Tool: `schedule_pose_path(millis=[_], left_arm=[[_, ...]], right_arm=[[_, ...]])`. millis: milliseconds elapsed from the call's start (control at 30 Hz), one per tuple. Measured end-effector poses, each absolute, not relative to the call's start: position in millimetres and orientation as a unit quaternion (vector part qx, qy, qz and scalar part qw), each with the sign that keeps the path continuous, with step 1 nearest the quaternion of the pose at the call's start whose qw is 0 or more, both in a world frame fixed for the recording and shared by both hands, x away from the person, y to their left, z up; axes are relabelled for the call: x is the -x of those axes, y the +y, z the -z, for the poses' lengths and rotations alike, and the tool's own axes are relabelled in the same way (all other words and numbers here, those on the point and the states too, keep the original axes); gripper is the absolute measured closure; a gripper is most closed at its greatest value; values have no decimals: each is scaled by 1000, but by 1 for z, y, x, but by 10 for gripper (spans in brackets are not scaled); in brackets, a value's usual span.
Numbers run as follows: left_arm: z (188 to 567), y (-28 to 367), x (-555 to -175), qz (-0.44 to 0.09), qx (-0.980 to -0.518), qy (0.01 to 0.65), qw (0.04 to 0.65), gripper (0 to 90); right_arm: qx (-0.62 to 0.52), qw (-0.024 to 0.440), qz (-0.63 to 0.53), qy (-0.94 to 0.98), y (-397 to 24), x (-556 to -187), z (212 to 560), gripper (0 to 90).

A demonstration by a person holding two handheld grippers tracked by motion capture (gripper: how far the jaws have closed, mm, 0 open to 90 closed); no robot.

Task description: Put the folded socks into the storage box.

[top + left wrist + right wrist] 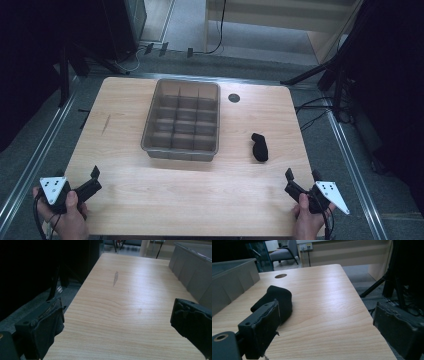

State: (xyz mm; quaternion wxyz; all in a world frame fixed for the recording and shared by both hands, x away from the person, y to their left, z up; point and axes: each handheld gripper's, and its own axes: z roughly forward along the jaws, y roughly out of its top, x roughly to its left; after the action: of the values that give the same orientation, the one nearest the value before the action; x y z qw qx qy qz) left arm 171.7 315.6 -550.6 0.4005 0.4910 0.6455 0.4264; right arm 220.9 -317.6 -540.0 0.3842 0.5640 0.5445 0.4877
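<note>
A light wooden table [150,200] stood in a dim room. Near its middle, toward the far side, sat a grey tray [181,152] split into many small boxes. Nothing could be seen inside the boxes from the high view.

To the right of the tray, well apart from it, a small black soft thing [259,146] lay on the bare wood. It looked like a folded bit of cloth, maybe a sock, but it was hard to tell. A small dark round hole [234,98] was in the table, far back and just right of the tray.

The left gripper [94,181] was held in the person's left hand [65,215] at the near left corner of the table. Its jaws were spread wide apart and held nothing. In the left gripper view, there was plain wood between the jaws, with a grey smear [115,278] farther off and the tray's wall at the right edge.

The right gripper [301,178] was held in the person's right hand [307,220] at the near right corner. Its jaws were also wide apart and held nothing. In the right gripper view, the black soft thing lay just past the left jaw, near it but not in its grip.
</note>
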Motion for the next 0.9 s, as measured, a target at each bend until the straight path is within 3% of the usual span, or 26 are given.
schedule_pose_path(millis=[233,800,900], left_arm=[[551,317,-172,-419,-491,650,400,0],[551,319,-182,-400,-496,668,385,0],[550,315,-182,-403,-508,648,400,0]], right_arm=[[-562,371,-475,566,-311,-219,535,78],[-532,389,-437,612,-287,-237,474,114],[-535,382,-427,621,-281,-246,461,121]])
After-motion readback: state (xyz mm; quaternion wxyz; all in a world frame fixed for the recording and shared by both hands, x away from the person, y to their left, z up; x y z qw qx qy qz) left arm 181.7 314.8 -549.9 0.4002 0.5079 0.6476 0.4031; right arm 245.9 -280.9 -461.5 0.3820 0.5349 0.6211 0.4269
